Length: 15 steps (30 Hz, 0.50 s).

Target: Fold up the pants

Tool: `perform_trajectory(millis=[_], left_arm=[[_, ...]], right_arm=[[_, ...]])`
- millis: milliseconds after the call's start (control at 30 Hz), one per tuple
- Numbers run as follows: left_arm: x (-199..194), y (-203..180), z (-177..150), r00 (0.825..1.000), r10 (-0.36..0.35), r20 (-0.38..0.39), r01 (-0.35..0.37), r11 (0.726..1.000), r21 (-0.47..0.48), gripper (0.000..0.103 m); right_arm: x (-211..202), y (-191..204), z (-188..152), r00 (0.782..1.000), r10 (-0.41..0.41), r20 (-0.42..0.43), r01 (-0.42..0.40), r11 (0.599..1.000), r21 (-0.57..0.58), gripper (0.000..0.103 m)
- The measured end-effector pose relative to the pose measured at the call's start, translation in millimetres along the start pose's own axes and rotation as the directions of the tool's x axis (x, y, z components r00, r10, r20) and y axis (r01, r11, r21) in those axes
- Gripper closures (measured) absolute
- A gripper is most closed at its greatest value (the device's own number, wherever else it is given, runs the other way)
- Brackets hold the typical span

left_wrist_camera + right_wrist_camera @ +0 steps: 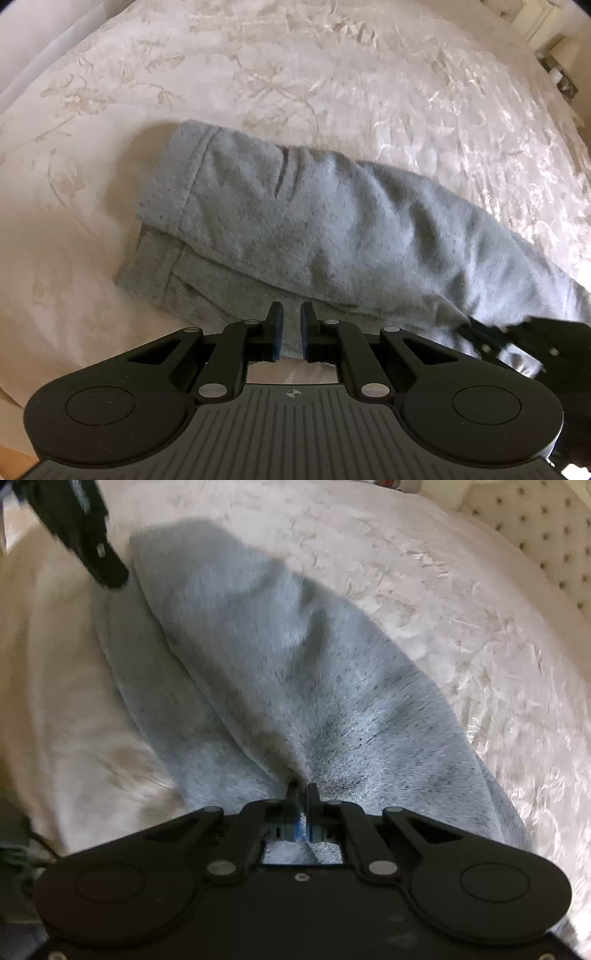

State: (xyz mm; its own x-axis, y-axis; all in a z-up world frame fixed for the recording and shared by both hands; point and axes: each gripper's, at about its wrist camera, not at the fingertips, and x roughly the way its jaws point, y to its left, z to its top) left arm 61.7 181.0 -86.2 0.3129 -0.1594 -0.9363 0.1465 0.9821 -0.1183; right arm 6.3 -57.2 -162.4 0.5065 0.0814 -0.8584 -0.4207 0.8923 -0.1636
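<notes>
At the bottom centre of the left wrist view, the left gripper [291, 328] hangs just above the near edge of the pants [295, 221], its jaws a little apart with nothing between them. At the bottom centre of the right wrist view, the right gripper [303, 794] has its jaws pressed together on a bunched fold of the grey cloth. From there the pants stretch toward the upper left of that frame, one layer lying over another. Beyond them spreads the cream flowered bedspread [332, 74]. A tufted headboard [535, 528] fills the upper right corner.
</notes>
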Motion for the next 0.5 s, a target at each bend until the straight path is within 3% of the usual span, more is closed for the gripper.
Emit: perform_trajectory(millis=[133,200,333,433,467,500], left_arm=[[-16,3,11,0.998,-0.027,0.058,0.027,1.0,0.011,0.093],[-17,3,19,0.997,-0.03,0.076,0.028,0.999,0.022,0.087],[-4,5,33,0.998,-0.009,0.069,0.007,1.0,0.029,0.085],[-3,8,39,0.997,-0.007,0.074,0.004,0.999,0.038,0.085],[-2,8,40,0.997,0.002,0.074,-0.005,0.999,0.045,0.085],[-2,10,40,0.997,0.012,0.07,-0.016,0.999,0.047,0.085]], right_arm=[[-37,-2,-5,0.994,0.105,0.039,-0.105,0.994,0.003,0.099],[-38,3,-10,0.991,0.133,0.014,-0.132,0.991,-0.034,0.099],[-11,15,-15,0.993,0.103,-0.063,-0.107,0.993,-0.058,0.099],[-15,23,-2,1.0,0.022,-0.015,-0.023,0.997,-0.073,0.089],[-21,25,4,0.999,0.017,0.03,-0.015,0.998,-0.069,0.075],[-23,28,9,0.998,0.019,0.059,-0.015,0.997,-0.07,0.07]])
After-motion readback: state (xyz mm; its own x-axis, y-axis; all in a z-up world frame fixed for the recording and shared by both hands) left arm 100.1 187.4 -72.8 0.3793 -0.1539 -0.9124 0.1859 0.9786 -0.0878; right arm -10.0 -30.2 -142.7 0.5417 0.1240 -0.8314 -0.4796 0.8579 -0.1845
